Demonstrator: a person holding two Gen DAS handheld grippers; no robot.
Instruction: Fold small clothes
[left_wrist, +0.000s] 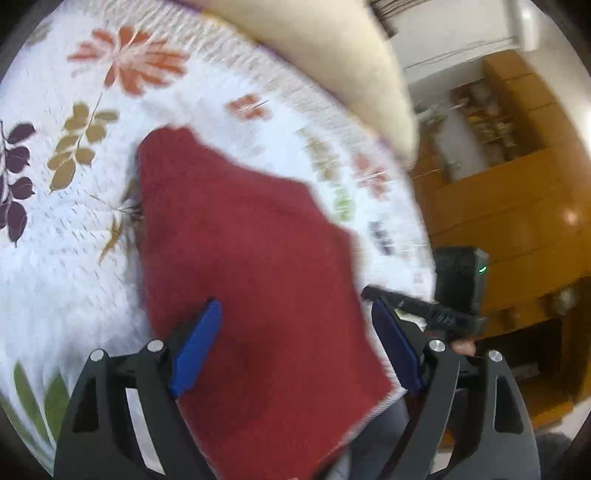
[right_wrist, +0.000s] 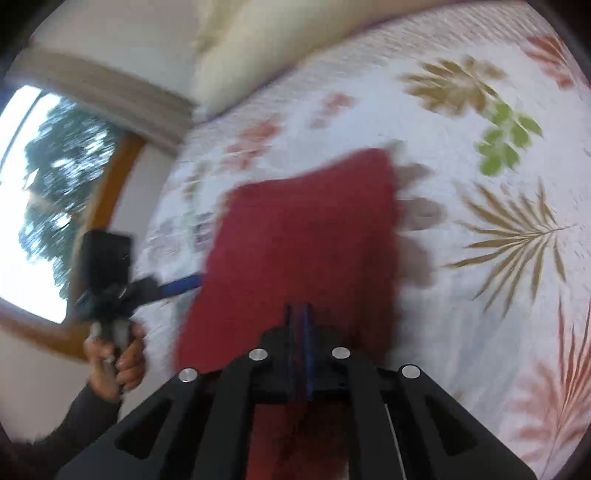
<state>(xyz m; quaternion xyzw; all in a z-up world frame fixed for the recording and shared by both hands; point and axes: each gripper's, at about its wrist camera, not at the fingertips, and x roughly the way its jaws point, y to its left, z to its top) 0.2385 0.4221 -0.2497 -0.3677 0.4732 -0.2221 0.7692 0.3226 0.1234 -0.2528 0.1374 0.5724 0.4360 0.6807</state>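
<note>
showing a red cloth (left_wrist: 243, 258) spread over a bed cover (left_wrist: 74, 229) printed with leaves and flowers in orange, olive, purple and green; both views are blurred by motion.

left wrist view: the left tongs (left_wrist: 295, 332) stand wide apart, their blue pads (left_wrist: 195, 350) on either side of the near part of the cloth, with cloth lying between them. whether the pads touch the fabric cannot be told. the near edge of the cloth reaches the edge of the bed, where a pale hem shows. the right tongs (left_wrist: 373, 293) appear at the right edge of the cloth, dark, with a black camera block (left_wrist: 461, 280) bearing a small green light. a cream pillow (left_wrist: 332, 62) lies along the far side of the bed, and orange-brown wooden cabinets (left_wrist: 517, 206) fill the room beyond.

right wrist view: the right tongs (right_wrist: 300, 314) are pressed together, pinching the near edge of the red cloth (right_wrist: 306, 243), which runs away from them across the bed cover (right_wrist: 498, 295). the left tongs (right_wrist: 181, 284) reach in from the left, one blue pad against the left side of the cloth. a hand (right_wrist: 118, 362) in a dark sleeve (right_wrist: 74, 417) grips their handle. a window (right_wrist: 48, 192) with a wooden frame shows trees outside, at left.
</note>
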